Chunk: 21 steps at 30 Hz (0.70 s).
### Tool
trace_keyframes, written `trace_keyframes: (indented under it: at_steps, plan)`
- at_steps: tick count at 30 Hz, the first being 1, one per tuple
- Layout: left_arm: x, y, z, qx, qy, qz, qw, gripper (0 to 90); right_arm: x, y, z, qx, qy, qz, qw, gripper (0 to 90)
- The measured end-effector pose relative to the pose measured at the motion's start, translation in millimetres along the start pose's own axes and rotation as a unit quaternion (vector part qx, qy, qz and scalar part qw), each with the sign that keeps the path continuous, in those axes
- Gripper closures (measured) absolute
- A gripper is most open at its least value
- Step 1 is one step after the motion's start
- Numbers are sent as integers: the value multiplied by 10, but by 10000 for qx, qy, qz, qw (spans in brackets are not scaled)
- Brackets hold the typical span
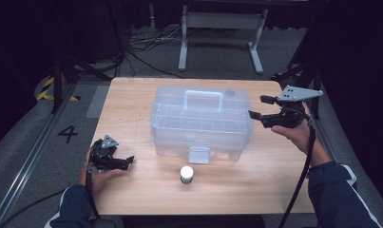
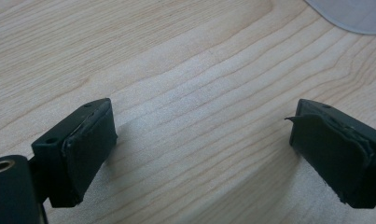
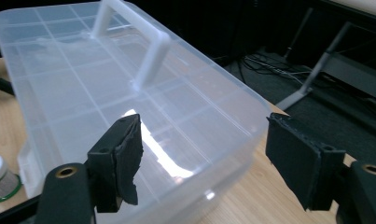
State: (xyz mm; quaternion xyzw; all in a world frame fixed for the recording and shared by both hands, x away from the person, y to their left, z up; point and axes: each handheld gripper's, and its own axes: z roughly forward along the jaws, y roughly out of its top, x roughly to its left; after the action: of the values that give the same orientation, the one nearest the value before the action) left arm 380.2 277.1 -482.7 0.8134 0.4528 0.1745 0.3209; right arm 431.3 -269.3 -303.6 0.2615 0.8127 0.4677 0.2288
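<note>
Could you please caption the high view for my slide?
Two open grippers flank a closed clear box; small jar in front.

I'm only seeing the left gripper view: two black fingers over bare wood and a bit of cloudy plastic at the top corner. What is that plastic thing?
Observer: It's a clear plastic storage box with a white handle on its lid, standing in the middle of the table.
Operator: Is anything else on the table?
Observer: Yes, a small jar with a white cap stands just in front of the box, near its front latch.
Operator: And where's the other gripper?
Observer: The right gripper is held up at the box's right end, its fingers spread apart, aimed at the lid.
Operator: Is mine holding anything?
Observer: No, the left gripper is open, low over the wood left of the jar.
</note>
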Motion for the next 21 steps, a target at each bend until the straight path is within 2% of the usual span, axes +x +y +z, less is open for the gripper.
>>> trace_keyframes:
  at_steps: [6, 13, 21]
  plan:
    - [-4, -2, -2, 5, 9, -24, 10000, 80, 65, 158, 140, 26, 114, -194, 9997, 300]
    - [-5, -2, -2, 3, 14, -27, 10000, 82, 113, 357, 313, 58, 298, -294, 9991, 302]
    - [-6, -2, -2, 1, 15, -32, 10000, 82, 206, 403, 539, 315, 468, -446, 9974, 305]
